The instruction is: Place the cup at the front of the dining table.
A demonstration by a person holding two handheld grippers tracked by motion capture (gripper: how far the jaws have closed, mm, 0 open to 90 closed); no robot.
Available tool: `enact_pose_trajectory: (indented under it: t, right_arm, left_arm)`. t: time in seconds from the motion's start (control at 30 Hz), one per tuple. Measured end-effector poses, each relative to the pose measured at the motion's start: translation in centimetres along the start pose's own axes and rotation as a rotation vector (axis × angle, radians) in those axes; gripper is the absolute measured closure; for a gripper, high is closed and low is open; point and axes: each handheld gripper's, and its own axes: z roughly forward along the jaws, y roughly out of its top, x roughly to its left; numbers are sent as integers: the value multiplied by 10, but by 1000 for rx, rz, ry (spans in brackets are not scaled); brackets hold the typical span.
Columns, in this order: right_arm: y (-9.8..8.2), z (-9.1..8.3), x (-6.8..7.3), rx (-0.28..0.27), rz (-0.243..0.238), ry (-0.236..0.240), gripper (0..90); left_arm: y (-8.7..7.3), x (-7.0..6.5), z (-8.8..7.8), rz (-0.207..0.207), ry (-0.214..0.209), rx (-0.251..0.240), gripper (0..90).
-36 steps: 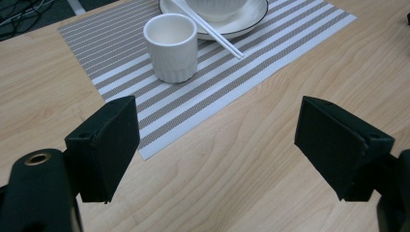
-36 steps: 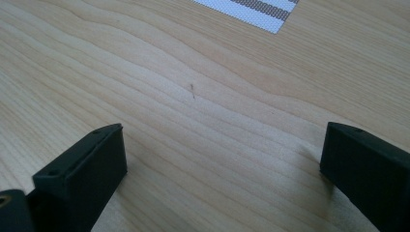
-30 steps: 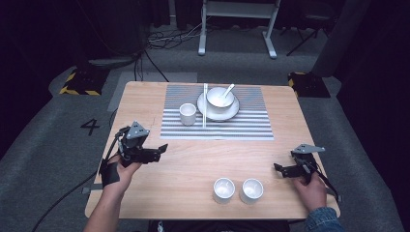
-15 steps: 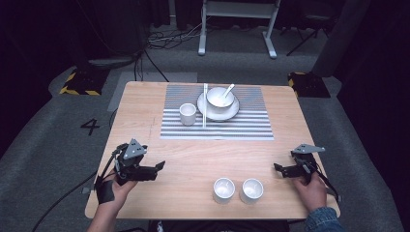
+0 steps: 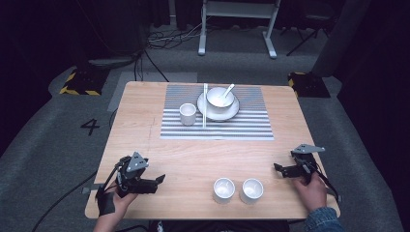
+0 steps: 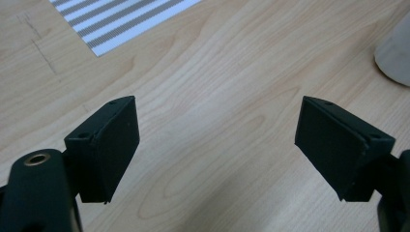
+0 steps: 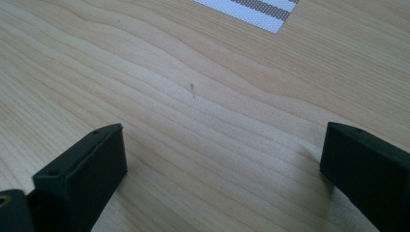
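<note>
High view: wooden table (image 5: 145,130) with a striped mat (image 5: 251,123) at the far middle. On the mat sit a white cup (image 5: 187,114), chopsticks (image 5: 205,106) lying lengthwise, and a plate (image 5: 205,110) carrying a bowl (image 5: 216,95) with a spoon (image 5: 227,89). Two small white cups (image 5: 224,190) (image 5: 252,190) stand side by side at the near edge, possibly touching. Left gripper (image 5: 159,180) low at the near left corner, right gripper (image 5: 278,167) near the right edge, both empty.

Left gripper view: jaws spread wide over bare wood, nothing between; mat corner top left, pale cup edge (image 6: 396,53) at right.

Right gripper view: jaws parted over bare wood, empty; mat corner (image 7: 251,9) at top.
</note>
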Motion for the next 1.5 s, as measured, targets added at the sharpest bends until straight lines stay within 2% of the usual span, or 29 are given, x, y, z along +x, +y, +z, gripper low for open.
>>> enact_pose_trajectory:
  t: [0.13,0.17,0.23,0.33,0.57,0.6,0.63,0.67,0.87,0.9,1.13,1.17,1.2,1.23,1.3,1.4,1.5]
  right_arm:
    - [0,0,0,1,-1,1,27]
    - [0,0,0,1,-2,1,27]
    - [0,0,0,0,-2,1,27]
    - [0,0,0,1,0,1,27]
    - [0,0,0,1,-1,1,27]
    - [0,0,0,1,-1,1,27]
    - [0,0,0,1,-1,1,27]
    - [0,0,0,1,-1,1,27]
    - [0,0,0,1,-1,1,27]
    - [0,0,0,1,-1,1,27]
    - [0,0,0,1,0,1,27]
    - [0,0,0,1,-1,1,27]
    - [0,0,0,1,-1,1,27]
    - [0,0,0,1,-1,1,27]
    - [0,0,0,1,-1,1,27]
    - [0,0,0,1,0,0,27]
    - [0,0,0,1,0,0,27]
  left_arm:
    - [-8,-5,2,4,-9,14,163]
    - [-9,-6,2,18,-8,22,163]
    - [-12,-9,3,18,-17,21,162]
    - [-18,-14,7,34,-24,46,161]
    - [-21,-17,15,47,-46,84,161]
    - [-22,-19,18,47,-75,115,160]
    - [-22,-19,18,47,-75,115,160]
    - [-23,-20,22,58,-92,136,160]
    - [-26,-22,32,59,-120,197,161]
    - [-28,-22,35,59,-125,219,160]
    - [-29,-22,36,61,-121,202,154]
    - [-31,-22,37,82,-96,193,151]
    - [-31,-22,37,82,-96,193,146]
    - [-34,-22,40,99,-95,149,125]
    - [-41,-20,44,101,-95,84,73]
    - [-40,-18,45,111,-115,89,41]
    - [-38,-17,48,112,-113,99,2]
